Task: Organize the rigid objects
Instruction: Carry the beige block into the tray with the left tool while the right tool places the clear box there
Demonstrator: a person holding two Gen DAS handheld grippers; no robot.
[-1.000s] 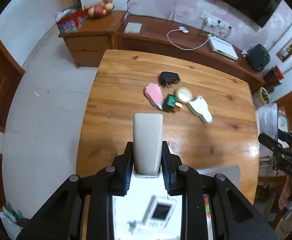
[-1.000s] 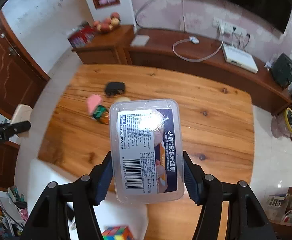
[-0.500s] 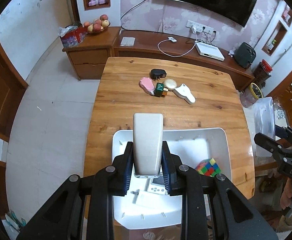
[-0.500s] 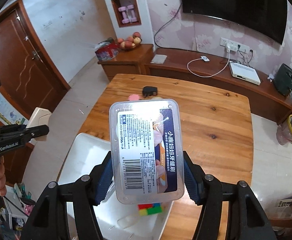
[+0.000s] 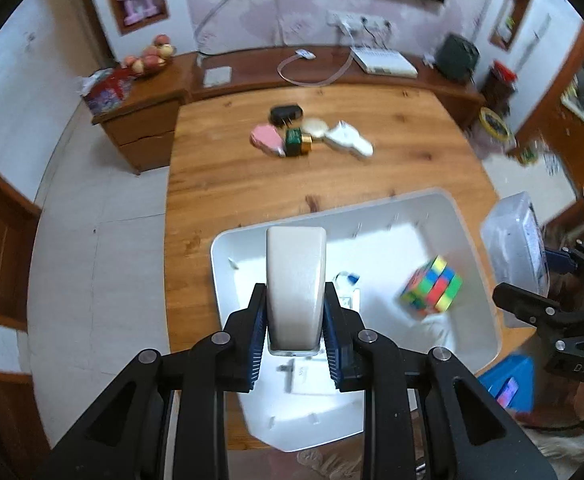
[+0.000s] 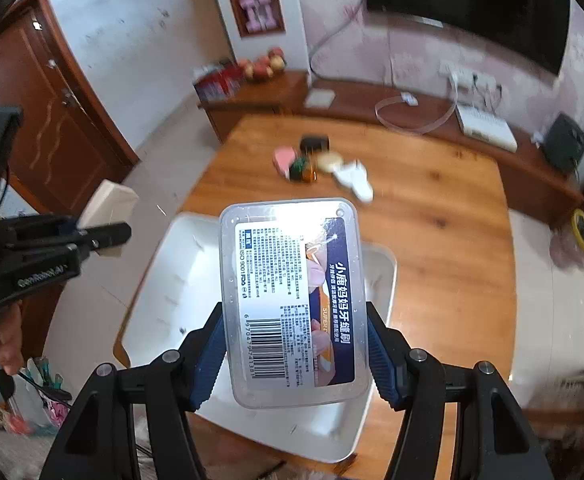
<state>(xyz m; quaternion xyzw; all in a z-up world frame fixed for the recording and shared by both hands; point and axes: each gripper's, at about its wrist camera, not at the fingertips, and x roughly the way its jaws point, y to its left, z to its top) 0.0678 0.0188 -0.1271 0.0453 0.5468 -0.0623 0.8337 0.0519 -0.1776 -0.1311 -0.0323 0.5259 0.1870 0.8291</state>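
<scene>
In the left wrist view my left gripper [image 5: 295, 308] is shut on a beige oblong case [image 5: 295, 280], held above the white tray [image 5: 473, 240]. In the tray lie a colourful puzzle cube [image 5: 431, 290] and some small white items, partly hidden by the case. My right gripper [image 6: 295, 320] is shut on a clear plastic box [image 6: 292, 304] with a printed label, over the tray [image 6: 164, 280]. From the left wrist view that box [image 5: 515, 248] hangs past the tray's right rim. A black charger [image 5: 286, 114], pink item [image 5: 268, 138], green box [image 5: 297, 142], round cream disc [image 5: 315, 126] and white device [image 5: 349, 142] sit clustered at the table's far end.
The wooden table [image 5: 220, 168] has its left edge close to the tray, with tiled floor [image 5: 92, 240] beyond. A low wooden cabinet [image 6: 411, 120] runs along the far wall. A wooden door [image 6: 52, 120] stands at the left. A blue thing [image 5: 507, 380] lies below the table's near right corner.
Both grippers drew back from the far cluster toward the table's near end, so the whole tray and cube came into view. The left view rolled. Both grips are unchanged.
</scene>
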